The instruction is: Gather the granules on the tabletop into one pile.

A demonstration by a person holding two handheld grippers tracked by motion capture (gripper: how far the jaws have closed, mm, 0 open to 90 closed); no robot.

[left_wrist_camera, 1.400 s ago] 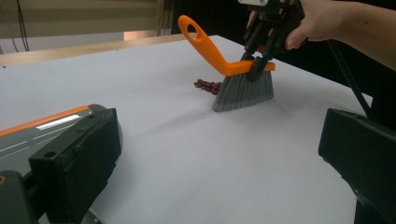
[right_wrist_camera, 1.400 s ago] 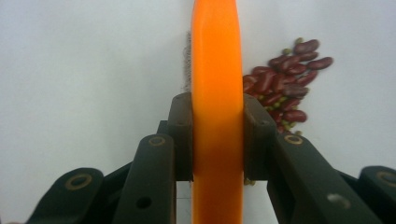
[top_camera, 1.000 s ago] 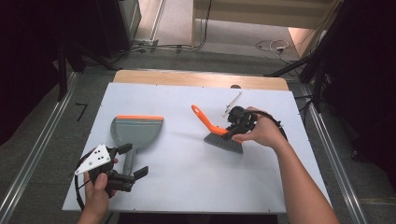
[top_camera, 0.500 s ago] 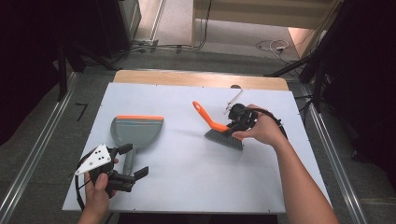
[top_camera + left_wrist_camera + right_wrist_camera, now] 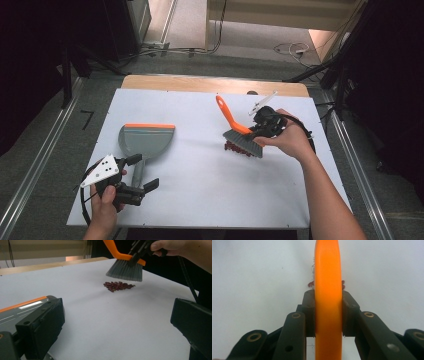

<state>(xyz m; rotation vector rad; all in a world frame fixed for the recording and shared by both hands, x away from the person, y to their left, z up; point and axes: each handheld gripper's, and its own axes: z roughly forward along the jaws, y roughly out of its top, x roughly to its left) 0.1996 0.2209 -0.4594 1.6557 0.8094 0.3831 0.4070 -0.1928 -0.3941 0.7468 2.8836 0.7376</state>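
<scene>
While the right gripper (image 5: pixel 260 129) clamps its jaws on the orange brush (image 5: pixel 239 132) handle, the bristles hang just above a small pile of red beans (image 5: pixel 118 286) right of the white table's (image 5: pixel 210 200) middle; bare board lies wide between beans and dustpan (image 5: pixel 145 141). Near the front left edge, the left gripper (image 5: pixel 142 172) stands open, straddling the dustpan's handle; the pan looks empty.

Brush (image 5: pixel 328 302): handle cut off at top and bottom edges.
Beans (image 5: pixel 310 284): mostly hidden behind handle.
Dustpan (image 5: pixel 22 308): cropped at left edge.
</scene>
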